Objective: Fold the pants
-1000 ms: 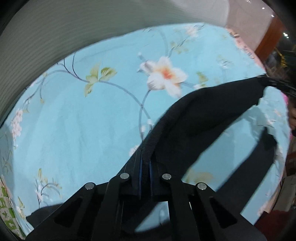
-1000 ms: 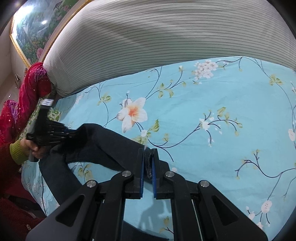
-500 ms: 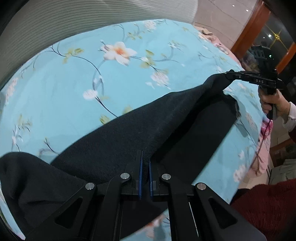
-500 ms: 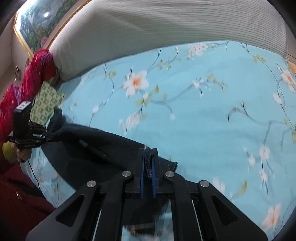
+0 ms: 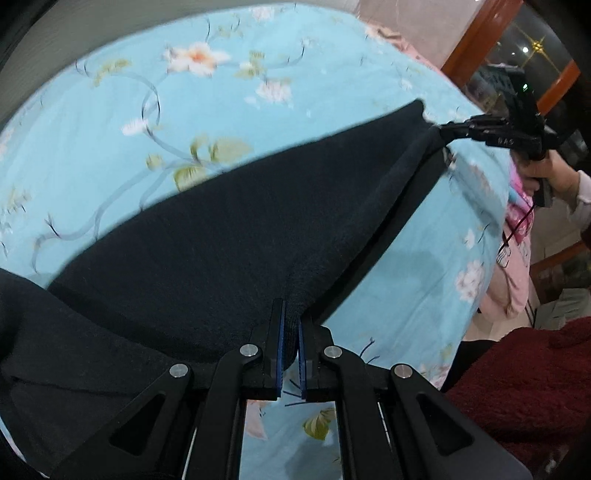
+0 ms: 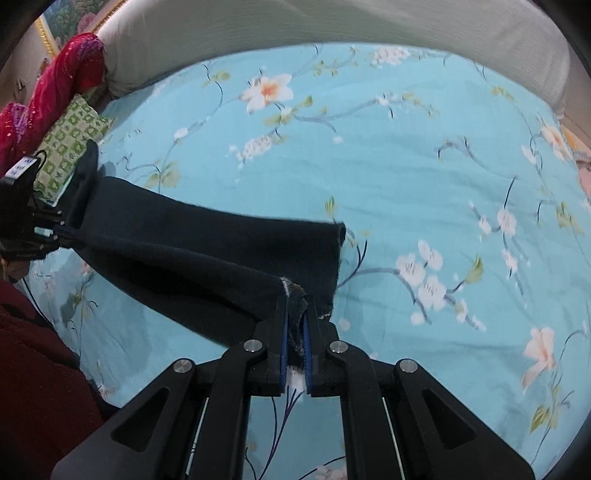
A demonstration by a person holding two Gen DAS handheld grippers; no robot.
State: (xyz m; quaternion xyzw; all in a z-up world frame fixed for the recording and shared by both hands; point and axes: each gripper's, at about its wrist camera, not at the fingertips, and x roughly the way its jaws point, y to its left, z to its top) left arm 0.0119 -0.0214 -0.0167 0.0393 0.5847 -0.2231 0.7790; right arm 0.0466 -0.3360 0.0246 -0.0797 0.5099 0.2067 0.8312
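Note:
The black pants point(image 5: 229, 236) are stretched between my two grippers, just above the blue floral bedsheet point(image 5: 110, 122). My left gripper point(image 5: 290, 321) is shut on one end of the pants. In the left wrist view the right gripper point(image 5: 443, 131) pinches the far end. In the right wrist view my right gripper point(image 6: 295, 306) is shut on a frayed hem of the pants point(image 6: 207, 243). One leg end lies loose on the bedsheet point(image 6: 424, 166) beside it. The left gripper point(image 6: 55, 229) holds the far end at the left.
A grey striped headboard cushion point(image 6: 295, 26) runs along the back. A green patterned pillow point(image 6: 70, 144) and red shiny fabric point(image 6: 70, 70) lie at the bed's left. A pink garment point(image 5: 513, 254) hangs over the bed's right edge. My dark red sleeve point(image 5: 524, 387) is close by.
Both grippers have lowered the pants toward the sheet and pulled them out flatter and longer. Both grips stay shut on the fabric.

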